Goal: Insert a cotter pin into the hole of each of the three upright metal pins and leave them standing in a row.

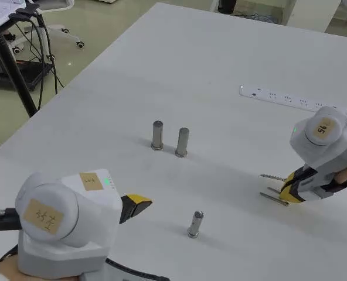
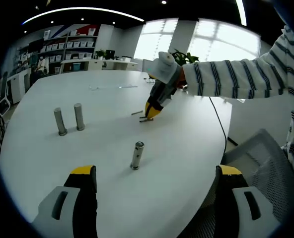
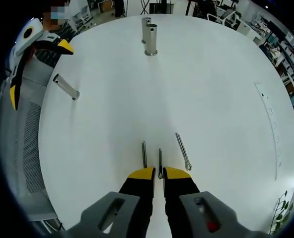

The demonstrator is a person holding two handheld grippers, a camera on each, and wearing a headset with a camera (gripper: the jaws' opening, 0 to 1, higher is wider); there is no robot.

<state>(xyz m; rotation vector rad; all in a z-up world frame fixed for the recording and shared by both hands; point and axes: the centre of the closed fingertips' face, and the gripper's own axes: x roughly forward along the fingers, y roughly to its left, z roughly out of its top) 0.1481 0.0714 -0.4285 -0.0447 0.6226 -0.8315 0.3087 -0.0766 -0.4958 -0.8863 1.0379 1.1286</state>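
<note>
Lying between right gripper [image 3: 160, 172] jaws: cotter pin [image 3: 160, 157].

We read what looks like a handwritten "56" on the tan sticker [image 1: 324, 126] atop the right gripper [image 1: 286, 190]. The left gripper [image 1: 136, 206] carries two tan labels [image 1: 43, 215], whose handwriting we cannot make out.
</note>
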